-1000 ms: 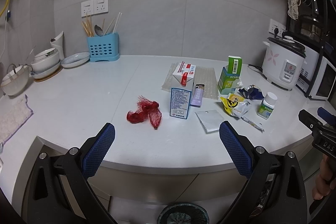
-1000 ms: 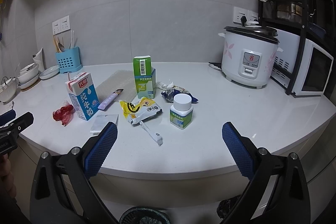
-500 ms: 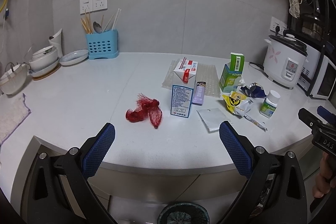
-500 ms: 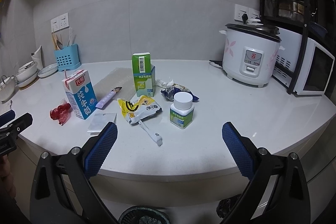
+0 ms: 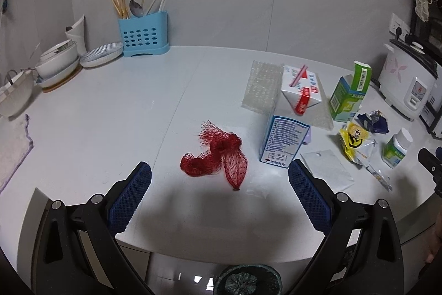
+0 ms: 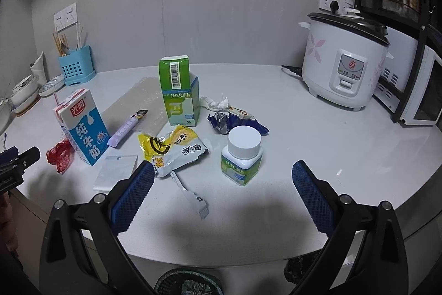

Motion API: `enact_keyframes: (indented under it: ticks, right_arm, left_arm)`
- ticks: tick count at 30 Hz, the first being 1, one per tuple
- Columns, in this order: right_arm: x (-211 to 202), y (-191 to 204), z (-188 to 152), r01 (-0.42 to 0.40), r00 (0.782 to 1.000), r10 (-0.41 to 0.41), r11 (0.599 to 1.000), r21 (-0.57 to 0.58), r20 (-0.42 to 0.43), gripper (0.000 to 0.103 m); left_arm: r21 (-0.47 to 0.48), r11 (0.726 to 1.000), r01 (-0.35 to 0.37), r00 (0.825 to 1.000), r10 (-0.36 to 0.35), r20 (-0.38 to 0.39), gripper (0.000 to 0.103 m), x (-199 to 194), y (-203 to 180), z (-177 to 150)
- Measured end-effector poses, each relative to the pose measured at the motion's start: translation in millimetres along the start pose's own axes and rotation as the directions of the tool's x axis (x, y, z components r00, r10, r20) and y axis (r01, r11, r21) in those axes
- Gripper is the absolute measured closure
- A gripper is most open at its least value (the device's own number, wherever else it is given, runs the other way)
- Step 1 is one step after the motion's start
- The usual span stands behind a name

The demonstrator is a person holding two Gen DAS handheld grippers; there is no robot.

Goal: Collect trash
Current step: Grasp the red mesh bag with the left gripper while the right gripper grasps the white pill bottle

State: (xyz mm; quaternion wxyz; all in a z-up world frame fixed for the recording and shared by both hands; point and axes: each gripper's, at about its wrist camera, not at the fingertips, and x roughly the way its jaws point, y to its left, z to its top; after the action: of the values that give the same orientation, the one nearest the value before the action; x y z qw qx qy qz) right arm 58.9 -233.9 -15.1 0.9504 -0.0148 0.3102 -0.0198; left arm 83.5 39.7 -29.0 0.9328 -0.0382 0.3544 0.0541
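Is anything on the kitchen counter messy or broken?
Yes. The yellow snack wrapper lies torn open beside the pill bottle, a crumpled blue wrapper sits behind it, and a red mesh net is bunched beside the milk carton.

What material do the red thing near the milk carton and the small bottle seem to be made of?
Red net: looks like soft plastic mesh, since open weave shows and it lies crumpled. Bottle: apparently smooth white plastic with a glossy green label and matte cap.

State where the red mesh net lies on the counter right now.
In the left wrist view the red mesh net lies on the white counter, just left of the milk carton, ahead of the open left gripper.
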Motion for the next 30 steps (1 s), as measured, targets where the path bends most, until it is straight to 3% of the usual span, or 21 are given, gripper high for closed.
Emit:
enact_keyframes:
  ticks: [9, 19, 24, 28, 30]
  right_arm:
    - [38, -5, 9, -0.004, 0.998, 0.004, 1.000, -0.003, -0.061, 0.008]
    - [63, -15, 11, -0.028, 0.994, 0.029, 0.999, 0.016, -0.104, 0.020]
    - [73, -16, 11, -0.027, 0.992, 0.030, 0.999, 0.027, -0.119, 0.030]
    - [78, -18, 9, -0.017, 0.991, 0.022, 0.999, 0.041, -0.130, 0.044]
    - [80, -18, 8, -0.017, 0.990, 0.023, 0.999, 0.042, -0.136, 0.054]
  left_arm:
    - [0.000, 1.000, -0.016, 0.995, 0.016, -0.098, 0.007, 55, 12, 19]
    - [0.020, 1.000, -0.021, 0.984, 0.024, -0.178, 0.014, 93, 12, 18]
    - [0.023, 1.000, -0.013, 0.978, 0.018, -0.208, 0.028, 101, 11, 16]
    - [0.036, 0.999, -0.034, 0.978, 0.040, -0.204, 0.039, 99, 12, 17]
    - [0.040, 0.998, -0.039, 0.978, 0.046, -0.205, 0.050, 98, 12, 18]
